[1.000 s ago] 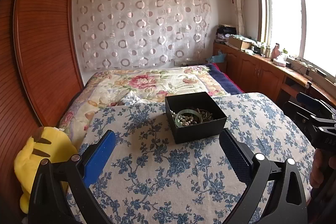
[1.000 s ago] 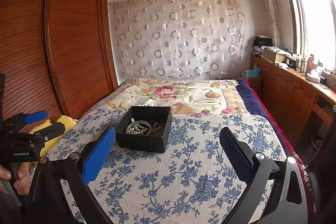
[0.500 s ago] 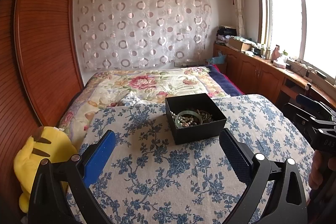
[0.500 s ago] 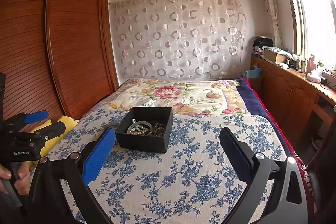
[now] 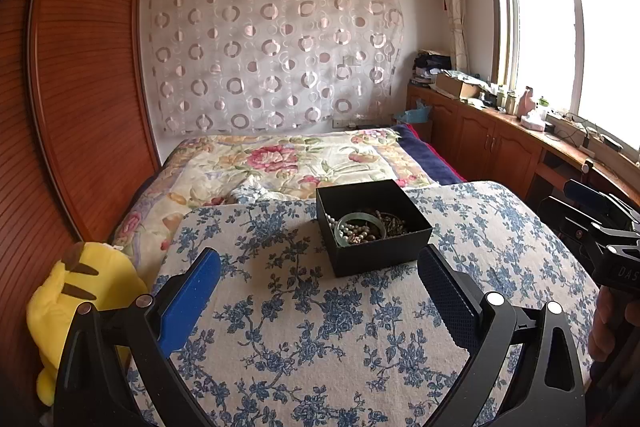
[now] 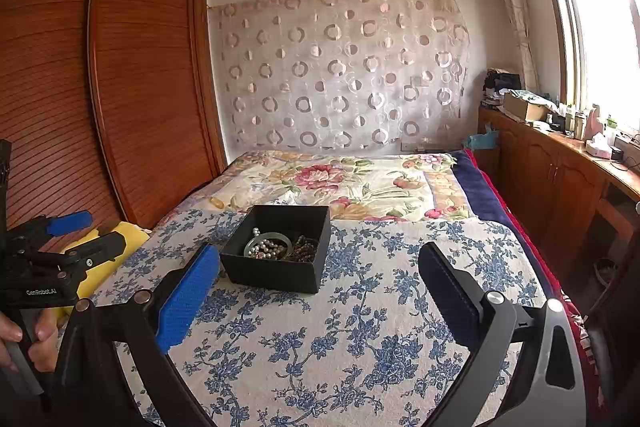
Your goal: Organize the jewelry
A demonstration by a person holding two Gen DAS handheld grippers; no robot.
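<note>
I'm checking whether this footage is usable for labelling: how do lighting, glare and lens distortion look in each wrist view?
Left wrist view: the window is blown out white, straight edges bow from the fisheye, yet the black box with its beads stays sharp. Right wrist view: glare from the window washes the right edge, the wardrobe curves, and the box is evenly lit.

left tongs (image 5: pixel 318 301): black forked frame, silver round screw heads, one bright blue textured pad, one dark navy pad
right tongs (image 6: pixel 318 293): same black frame, blue and navy pads
markings: white "GenRobot.AI" lettering on the left handle; "DAS" on the right, possibly cut off
hand (image 6: pixel 28 341): wraps a grey grip
</note>
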